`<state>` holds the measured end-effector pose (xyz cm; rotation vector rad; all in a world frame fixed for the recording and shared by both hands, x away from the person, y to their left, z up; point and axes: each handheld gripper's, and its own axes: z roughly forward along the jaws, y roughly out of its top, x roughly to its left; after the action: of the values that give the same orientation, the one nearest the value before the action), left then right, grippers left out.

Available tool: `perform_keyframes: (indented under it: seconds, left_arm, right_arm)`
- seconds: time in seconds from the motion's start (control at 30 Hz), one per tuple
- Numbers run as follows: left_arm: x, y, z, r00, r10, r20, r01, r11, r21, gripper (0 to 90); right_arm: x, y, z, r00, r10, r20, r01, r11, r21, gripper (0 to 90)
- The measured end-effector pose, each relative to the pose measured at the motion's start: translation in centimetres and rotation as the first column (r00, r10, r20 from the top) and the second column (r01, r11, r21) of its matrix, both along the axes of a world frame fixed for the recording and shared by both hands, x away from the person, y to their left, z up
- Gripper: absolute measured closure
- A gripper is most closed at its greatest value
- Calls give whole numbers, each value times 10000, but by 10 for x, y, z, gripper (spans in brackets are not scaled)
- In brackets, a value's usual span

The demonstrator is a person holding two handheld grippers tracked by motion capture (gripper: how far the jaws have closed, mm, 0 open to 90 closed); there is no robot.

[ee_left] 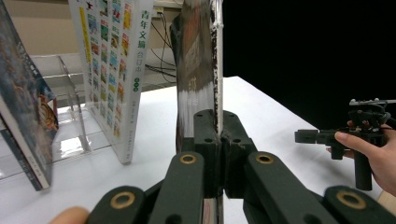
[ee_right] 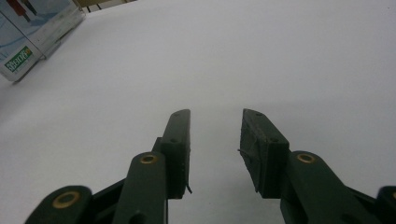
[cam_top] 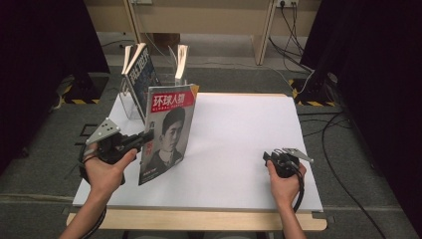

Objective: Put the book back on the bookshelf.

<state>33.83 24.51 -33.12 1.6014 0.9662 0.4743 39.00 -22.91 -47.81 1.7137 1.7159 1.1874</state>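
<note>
Far left, the clear rack [cam_top: 130, 102] stands at the back corner of the white table [cam_top: 239, 149], with two books [cam_top: 141, 74] leaning in it, slots open beside them. Just in front of it, the left gripper [cam_top: 148, 135] is clamped tight on the near-left edge of the magazine [cam_top: 166, 132], holding it upright above the table, cover facing us. In the left gripper view the jaws meet on the thin spine edge of the magazine [ee_left: 198, 79], with a thick white book [ee_left: 114, 70] and the rack's clear divider [ee_left: 74, 107] close on the left.

The risk, as I judge it: this is a pinch on one edge of a floppy, glossy thing. Tilt it and the free side may sag or fan open, and loose pages could catch on a divider instead of sliding into a slot. The grip sits low on the edge, so the tall cover could swing and knock the leaning books, and the light rack might shift. A slick cover could also creep out of the pads.

Over on the right, the right gripper [cam_top: 284, 158] rests near the table's front, well apart from everything, jaws parted with nothing between them [ee_right: 215, 149]. Too far off, I'd say, to steady the rack or catch a slip quickly.
</note>
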Motion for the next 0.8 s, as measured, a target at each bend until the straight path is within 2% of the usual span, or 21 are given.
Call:
perform_keyframes:
  seconds: [0.33, 0.8]
  left_arm:
    - [-17, 19, -2, 9997, 201, 145, -202, 9998, 18, 870]
    - [-35, 46, -5, 9980, 614, 114, -613, 9981, -112, 870]
  right_arm:
    - [0, 1, 0, 10000, 35, -20, -35, 10000, -28, 635]
    - [2, 4, 0, 9999, 112, -22, -112, 9999, -45, 636]
